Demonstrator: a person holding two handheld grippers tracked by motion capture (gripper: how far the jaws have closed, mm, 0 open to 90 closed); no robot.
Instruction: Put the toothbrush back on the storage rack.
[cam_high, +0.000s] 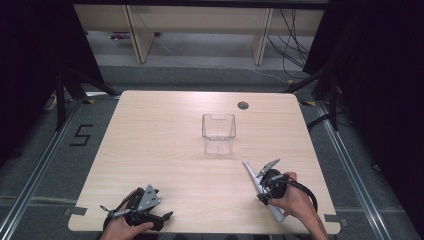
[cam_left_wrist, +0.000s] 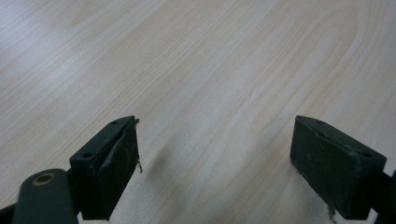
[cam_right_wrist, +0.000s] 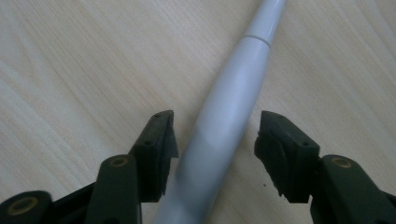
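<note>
A black "5" was marked on the grey floor left of the table; no other writing could be read. The pale wood-grain tabletop had rounded corners and a small dark grommet hole near its far edge. Beyond it stood light wooden shelving legs, loose cables, and black curtains on both sides.

A clear plastic rectangular container stood upright near the tabletop's centre. A long light-grey plastic tapered handle lay on the tabletop near the front right corner.

The right gripper straddled that handle, jaws partly open, a gap showing on the right; contact on the left was unclear. The left gripper rested at the front left, jaws wide apart, empty.
</note>
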